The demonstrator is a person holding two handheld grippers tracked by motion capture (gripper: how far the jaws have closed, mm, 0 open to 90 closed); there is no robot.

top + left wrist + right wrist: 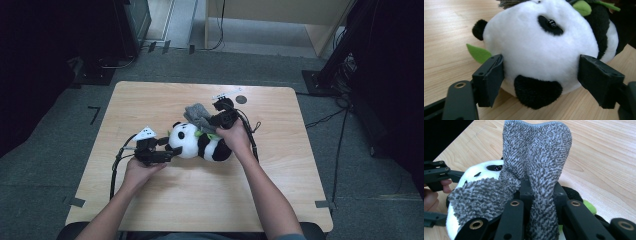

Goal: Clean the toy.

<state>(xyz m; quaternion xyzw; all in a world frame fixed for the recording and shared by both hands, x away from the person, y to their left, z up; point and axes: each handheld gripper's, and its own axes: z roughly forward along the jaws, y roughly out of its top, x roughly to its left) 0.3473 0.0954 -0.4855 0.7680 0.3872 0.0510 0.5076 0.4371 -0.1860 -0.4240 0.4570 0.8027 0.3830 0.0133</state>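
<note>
A black-and-white panda plush with green leaves lies on its side at the middle of the wooden table. My left gripper reaches in from the left. In the left gripper view its jaws stand on either side of the panda's head, and the left gripper is open, the pads at the fur without denting it. My right gripper is above the panda's body, shut on a grey terry cloth. The cloth rises from the right gripper and drapes over the panda.
A white label and a small dark round spot sit near the table's far edge. Cables trail from both grippers. Dark stands and equipment are on the floor at left and right of the table.
</note>
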